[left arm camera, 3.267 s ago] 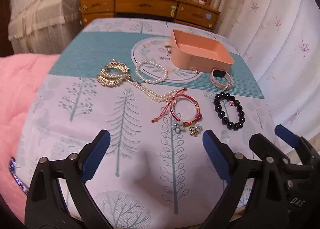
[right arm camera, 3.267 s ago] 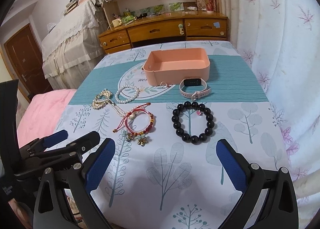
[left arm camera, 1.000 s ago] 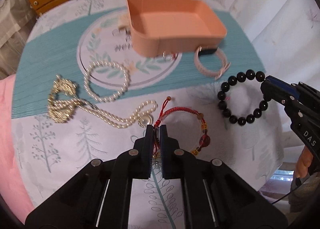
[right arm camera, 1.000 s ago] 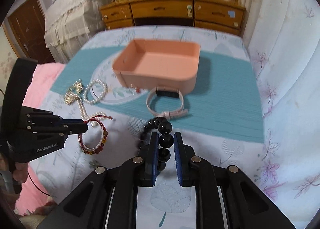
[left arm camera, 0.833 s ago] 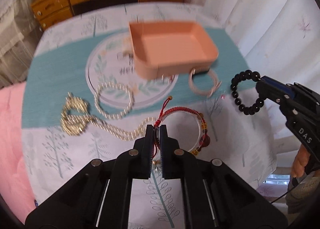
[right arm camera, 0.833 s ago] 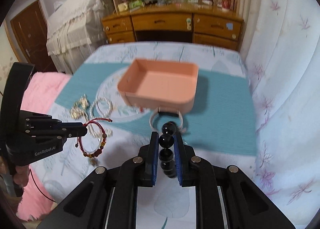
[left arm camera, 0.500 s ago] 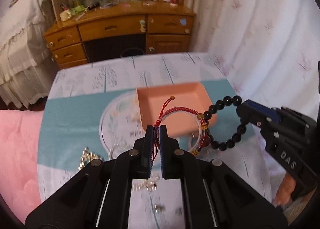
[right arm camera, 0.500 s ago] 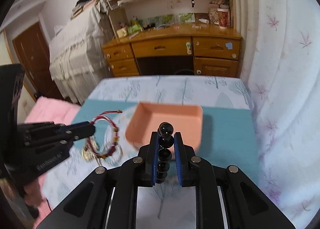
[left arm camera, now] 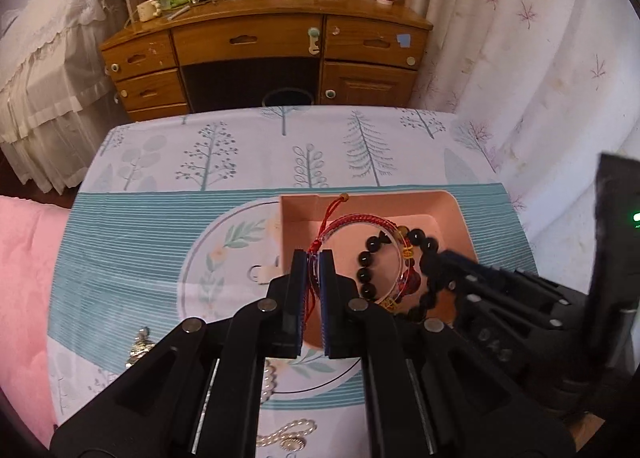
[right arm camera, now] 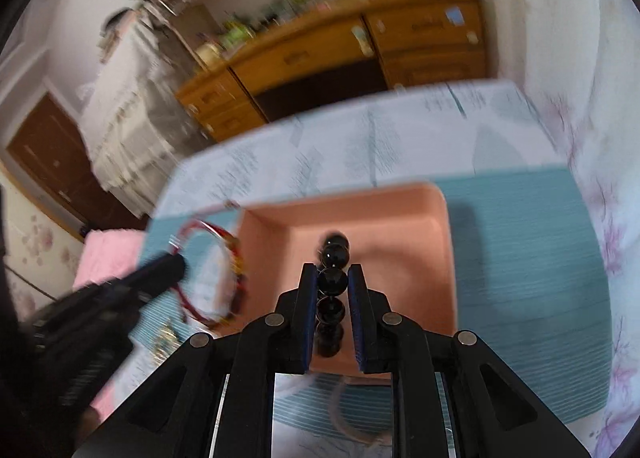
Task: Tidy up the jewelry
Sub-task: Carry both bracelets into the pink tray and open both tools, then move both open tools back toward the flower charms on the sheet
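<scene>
My left gripper (left arm camera: 314, 258) is shut on a red cord bracelet (left arm camera: 360, 222) and holds it above the left part of the pink tray (left arm camera: 460, 213). My right gripper (right arm camera: 332, 278) is shut on a black bead bracelet (right arm camera: 332, 282) and holds it over the pink tray (right arm camera: 400, 242). In the left wrist view the black bead bracelet (left arm camera: 368, 258) hangs from the right gripper (left arm camera: 434, 262) just right of the red one. In the right wrist view the red bracelet (right arm camera: 224, 258) and the left gripper (right arm camera: 172, 270) are at the tray's left edge.
Pearl strands (left arm camera: 288, 436) and a gold piece (left arm camera: 138, 346) lie on the tree-print cloth (left arm camera: 240, 153) near me. A pale watch strap (right arm camera: 352, 426) lies in front of the tray. A wooden dresser (left arm camera: 260, 41) stands behind the table; a white curtain (left arm camera: 540, 57) hangs at right.
Both grippers have carried their bracelets forward and down over the pink tray. The right wrist view is now tilted and blurred by motion.
</scene>
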Motion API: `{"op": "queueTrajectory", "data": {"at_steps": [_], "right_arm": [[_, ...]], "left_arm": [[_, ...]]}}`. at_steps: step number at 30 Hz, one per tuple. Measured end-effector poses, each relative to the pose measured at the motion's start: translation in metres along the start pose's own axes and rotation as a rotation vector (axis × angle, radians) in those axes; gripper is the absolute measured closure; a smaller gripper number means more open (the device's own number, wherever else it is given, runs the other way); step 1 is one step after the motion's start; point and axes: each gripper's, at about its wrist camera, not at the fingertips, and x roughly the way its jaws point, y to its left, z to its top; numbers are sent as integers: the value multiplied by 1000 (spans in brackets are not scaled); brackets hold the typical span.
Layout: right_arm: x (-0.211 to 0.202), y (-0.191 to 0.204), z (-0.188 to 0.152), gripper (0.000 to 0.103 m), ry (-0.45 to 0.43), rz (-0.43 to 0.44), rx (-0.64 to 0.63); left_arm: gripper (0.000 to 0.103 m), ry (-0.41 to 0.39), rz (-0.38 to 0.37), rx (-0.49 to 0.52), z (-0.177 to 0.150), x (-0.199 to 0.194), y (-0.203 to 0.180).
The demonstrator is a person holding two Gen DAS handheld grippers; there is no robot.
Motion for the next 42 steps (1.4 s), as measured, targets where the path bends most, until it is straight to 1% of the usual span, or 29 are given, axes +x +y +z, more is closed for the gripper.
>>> {"op": "queueTrajectory", "data": {"at_steps": [2,3,5,6,7,9,12,14,16,18,19,21,27,31,32,33,38,42], "right_arm": [[8,-8,-4,86,23,-34,12],[7,-13,-9,85,12,-41,13],[0,-17,-13,76,-20,-59,7],[-6,-20,-15,66,-42,-71,3],[-13,-22,-17,61,-68,-84,-3],[-22,-25,-20,60,-97,-95,-14],[-32,-29,-20,60,-103,-109,-16],[-42,-34,-22,60,-103,-113,-19],[-47,-36,-27,60,-95,-121,-25],[-55,-40,-35,60,-83,-120,-24],[-55,-42,-38,60,-76,-118,-21],[-63,-45,-50,60,-62,-120,-20],[-65,-46,-68,60,-40,-128,-32],[-67,-43,-80,60,-30,-126,-46],[-68,-42,-84,60,-27,-125,-53],[-70,-40,-87,60,-23,-122,-55],[-78,-29,-104,60,-8,-92,-83],[-86,-10,-123,60,1,-60,-134]], "left_arm": [[99,14,-11,3,-1,11,-5],[99,25,-15,3,-2,18,-7],[99,45,-29,0,-4,30,-10],[99,55,-39,-3,-5,36,-11],[98,66,-47,-7,-5,42,-12],[97,83,-57,-9,-6,52,-15],[97,125,-81,-16,-9,63,-16],[92,147,-82,-14,-11,68,-16],[79,155,-76,-13,-14,68,-15],[72,150,-82,-21,-16,64,-12],[72,147,-83,-25,-17,61,-10],[71,140,-82,-22,-19,54,-8],[71,104,-51,16,-30,26,-5],[71,41,-13,17,-39,1,0],[71,24,-13,14,-41,-6,2],[71,11,-20,9,-43,-14,5],[71,9,-58,-26,-54,-43,18],[71,2,-92,-65,-70,-63,29]]}}
